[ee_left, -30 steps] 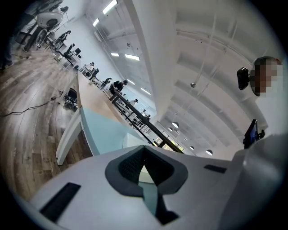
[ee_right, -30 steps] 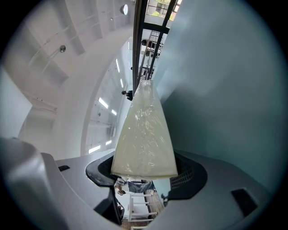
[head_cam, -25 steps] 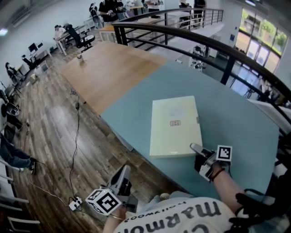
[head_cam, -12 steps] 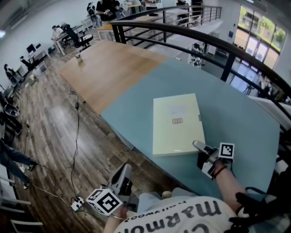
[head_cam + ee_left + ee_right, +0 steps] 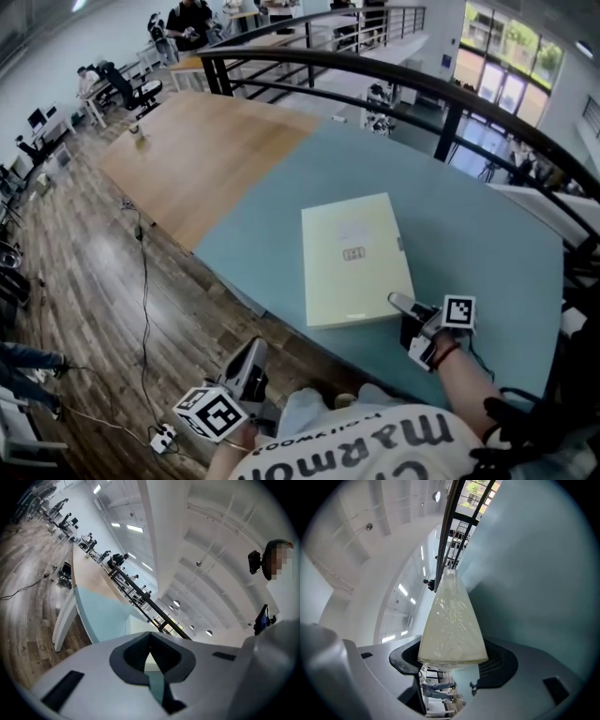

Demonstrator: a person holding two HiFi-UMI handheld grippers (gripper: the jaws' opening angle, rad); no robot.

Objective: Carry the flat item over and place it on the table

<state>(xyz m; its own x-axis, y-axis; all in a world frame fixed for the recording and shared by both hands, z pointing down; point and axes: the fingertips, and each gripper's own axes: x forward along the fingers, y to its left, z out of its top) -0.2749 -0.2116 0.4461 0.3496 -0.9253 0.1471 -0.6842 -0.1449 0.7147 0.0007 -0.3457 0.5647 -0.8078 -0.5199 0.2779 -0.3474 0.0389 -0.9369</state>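
- Hardly anything has moved since a second ago: the head view has swung a touch, but the pale yellow box (image 5: 354, 258) still lies flat on the teal surface (image 5: 487, 234), and the right gripper (image 5: 403, 309) is at the same near-right corner of it.
- Right gripper's fingers are spread wide and clamped on that corner. In the right gripper view the box edge fills the gap between both pads, so I'd call it held.
- Left gripper (image 5: 251, 358) hangs low by the person's lap, off the surface. Its fingers are pretty much together with just a sliver of gap, and it's empty.
- Progress-wise, the box looks like it's already set down, well in from the near edge. To me all that's left is letting go of the corner and pulling the right gripper back.
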